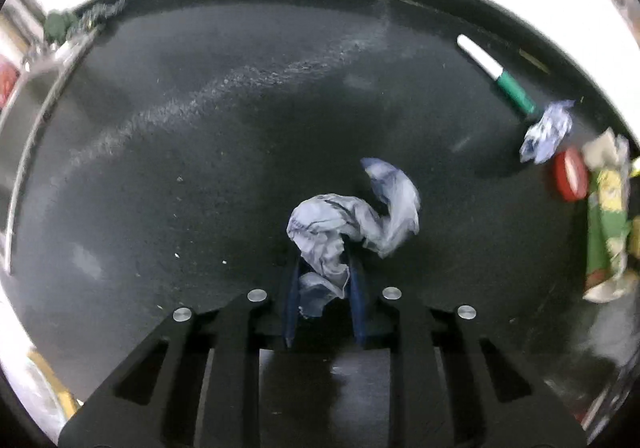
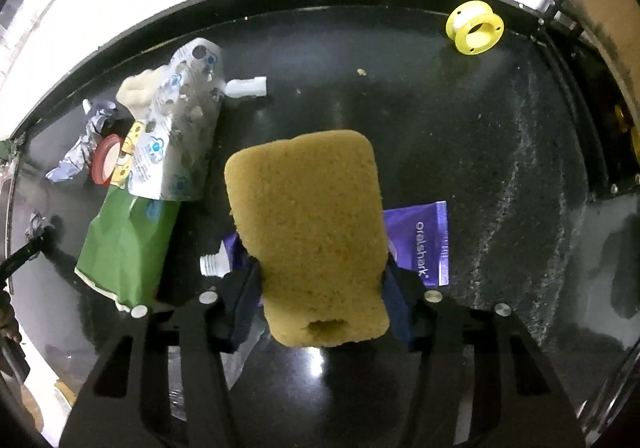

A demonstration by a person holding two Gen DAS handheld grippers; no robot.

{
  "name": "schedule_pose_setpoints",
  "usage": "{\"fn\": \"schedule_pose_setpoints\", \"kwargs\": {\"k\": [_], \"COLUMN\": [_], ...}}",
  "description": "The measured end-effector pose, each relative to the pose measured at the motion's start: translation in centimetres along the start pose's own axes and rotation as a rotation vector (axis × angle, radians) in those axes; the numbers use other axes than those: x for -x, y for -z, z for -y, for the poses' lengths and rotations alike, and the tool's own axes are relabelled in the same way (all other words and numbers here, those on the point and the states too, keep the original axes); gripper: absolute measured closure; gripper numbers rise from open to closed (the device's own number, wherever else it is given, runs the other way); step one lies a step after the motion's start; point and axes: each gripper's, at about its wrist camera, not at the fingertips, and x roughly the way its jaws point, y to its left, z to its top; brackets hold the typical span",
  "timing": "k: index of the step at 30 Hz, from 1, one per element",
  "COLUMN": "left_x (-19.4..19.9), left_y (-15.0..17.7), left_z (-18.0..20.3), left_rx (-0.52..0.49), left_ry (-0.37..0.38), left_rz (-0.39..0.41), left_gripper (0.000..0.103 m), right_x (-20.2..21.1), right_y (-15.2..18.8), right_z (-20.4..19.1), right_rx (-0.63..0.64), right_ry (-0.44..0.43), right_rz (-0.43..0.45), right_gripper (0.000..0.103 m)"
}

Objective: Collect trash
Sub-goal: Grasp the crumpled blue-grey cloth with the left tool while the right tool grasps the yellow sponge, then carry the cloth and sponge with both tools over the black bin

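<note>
My left gripper [image 1: 323,268] is shut on a crumpled pale blue paper [image 1: 348,219] and holds it over the black counter [image 1: 200,151]. My right gripper [image 2: 320,280] is shut on a tan sponge [image 2: 308,224], which hides part of a purple toothpaste tube [image 2: 424,244] below it. To the left in the right wrist view lie a green wrapper [image 2: 120,252], a silver printed pouch [image 2: 184,127], a red lid [image 2: 105,159] and crumpled foil [image 2: 76,155]. The left wrist view shows a second crumpled paper [image 1: 546,131], the red lid [image 1: 570,175] and the green wrapper [image 1: 606,232] at the right.
A white and green marker [image 1: 498,73] lies at the back right of the counter. A yellow spool [image 2: 476,27] stands at the far edge, and a small white plastic piece [image 2: 248,87] lies beside the pouch. A sink rim [image 1: 36,95] borders the counter's left side.
</note>
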Motion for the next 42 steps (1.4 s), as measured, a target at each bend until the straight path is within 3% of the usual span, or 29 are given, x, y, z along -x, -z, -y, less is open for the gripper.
{"fn": "schedule_pose_setpoints", "kwargs": {"k": [5,13,23,28,33,37,42], "left_x": [1.2,3.4,5.0,6.9,9.4,11.1,12.8], "left_y": [-0.1,-0.5,0.9,3.3,7.3,12.2,20.5], "left_z": [-0.4,-1.7,-4.7,-8.7,-14.6,-19.7,-25.7], "left_rx": [0.038,0.08,0.146,0.238,0.373,0.506,0.693], "left_ry": [0.029,0.047,0.006,-0.033,-0.103,-0.163,-0.229], "left_rz": [0.026,0.071,0.096,0.119,0.14,0.139,0.124], "left_gripper": [0.083,0.083,0.083,0.083,0.083,0.083,0.083], "right_x": [2.1,3.7,5.6,5.7,5.3,5.1,5.0], "right_y": [-0.2,-1.0,-3.7,-4.9,-5.4,-4.1,1.6], "right_z": [2.0,4.0,-0.8,-6.7,-16.3,-26.6,-42.1], "right_rx": [-0.068,-0.065,0.032,0.143,0.3,0.468,0.733], "right_ry": [0.019,0.048,0.017,-0.039,-0.129,-0.214,-0.33], "right_rz": [0.071,0.104,0.162,0.172,0.157,0.14,0.081], "right_gripper": [0.05,0.05,0.05,0.05,0.05,0.05,0.05]}}
